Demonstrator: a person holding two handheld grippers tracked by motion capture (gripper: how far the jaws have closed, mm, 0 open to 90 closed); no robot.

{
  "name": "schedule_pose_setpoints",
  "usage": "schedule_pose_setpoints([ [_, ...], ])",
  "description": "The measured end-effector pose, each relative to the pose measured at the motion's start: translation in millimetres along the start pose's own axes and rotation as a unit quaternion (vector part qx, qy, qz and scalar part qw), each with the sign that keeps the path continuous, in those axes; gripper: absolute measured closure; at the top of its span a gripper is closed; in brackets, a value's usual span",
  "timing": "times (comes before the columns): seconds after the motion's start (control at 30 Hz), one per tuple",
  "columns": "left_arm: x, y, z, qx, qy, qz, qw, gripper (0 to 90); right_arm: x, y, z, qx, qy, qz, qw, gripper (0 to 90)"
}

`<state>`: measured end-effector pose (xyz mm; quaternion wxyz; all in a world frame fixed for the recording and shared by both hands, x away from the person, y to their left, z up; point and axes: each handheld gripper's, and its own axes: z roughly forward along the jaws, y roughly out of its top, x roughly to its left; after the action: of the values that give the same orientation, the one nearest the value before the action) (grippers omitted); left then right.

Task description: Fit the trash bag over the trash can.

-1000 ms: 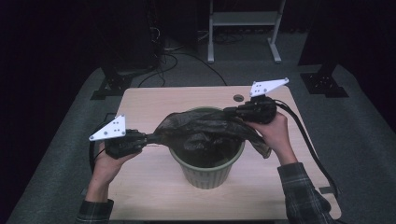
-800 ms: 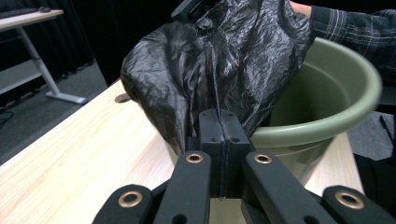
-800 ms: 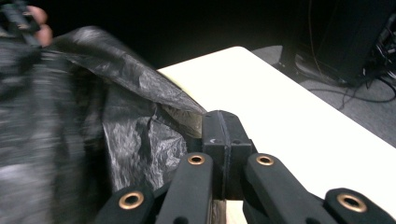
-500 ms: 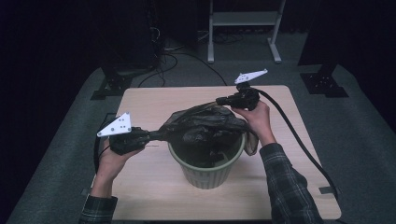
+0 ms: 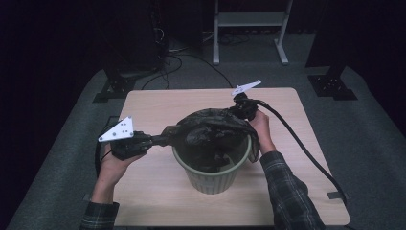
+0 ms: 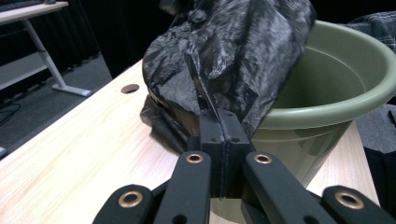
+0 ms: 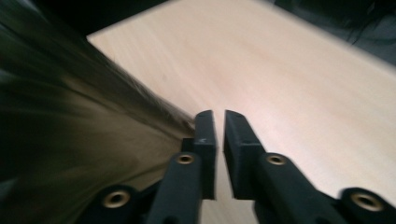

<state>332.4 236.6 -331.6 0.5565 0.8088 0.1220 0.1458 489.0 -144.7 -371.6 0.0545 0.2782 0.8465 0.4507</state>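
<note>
Lining the ribbed olive-green plastic bin [image 5: 212,165] is the job in hand, and it stands just back from the near edge of the pale wooden table [image 5: 158,201], about midway along it. Crumpled black plastic bin liner [image 5: 210,127] is heaped over the bin's mouth, draped down its left and far-right sides and not yet spread around the rim. At the left edge, the left gripper [image 5: 155,140] stays clamped tight on a twisted fold of the liner [image 6: 224,70], its jaws fully together with the film pinched between them. Farther back, at the bin's far-right side, the right gripper [image 5: 238,108] has swung in and dropped from its higher place a second ago. Its jaws have just been opening: in the right gripper view a narrow gap shows with nothing between them, the liner [image 7: 70,140] lying just beside the left jaw. Judging from this, that side has been let go, so the right gripper will likely need a fresh hold on the edge to stretch the liner over the rim.
</note>
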Motion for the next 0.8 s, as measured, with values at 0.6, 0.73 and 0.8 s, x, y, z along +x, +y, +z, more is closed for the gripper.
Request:
schedule_pose_setpoints([
  [0.6, -4.0, -1.0, -7.9, -0.005, 0.006, -0.004, 1.0, 89.6, 54.7, -1.4, -145.8, -0.126, 0.065, -0.036, 0.9892, 58.5],
  [0.73, -3.8, -0.9, -9.5, -0.008, 0.005, -0.007, 0.9999, 89.6, 65.4, -11.9, -148.1, -0.13, 0.087, -0.045, 0.9866, 54.9],
  [0.8, -3.9, -0.8, -9.1, -0.008, 0.005, -0.007, 0.9999, 89.6, 69.3, -16.1, -145.6, -0.127, 0.085, -0.05, 0.9871, 54.9],
])
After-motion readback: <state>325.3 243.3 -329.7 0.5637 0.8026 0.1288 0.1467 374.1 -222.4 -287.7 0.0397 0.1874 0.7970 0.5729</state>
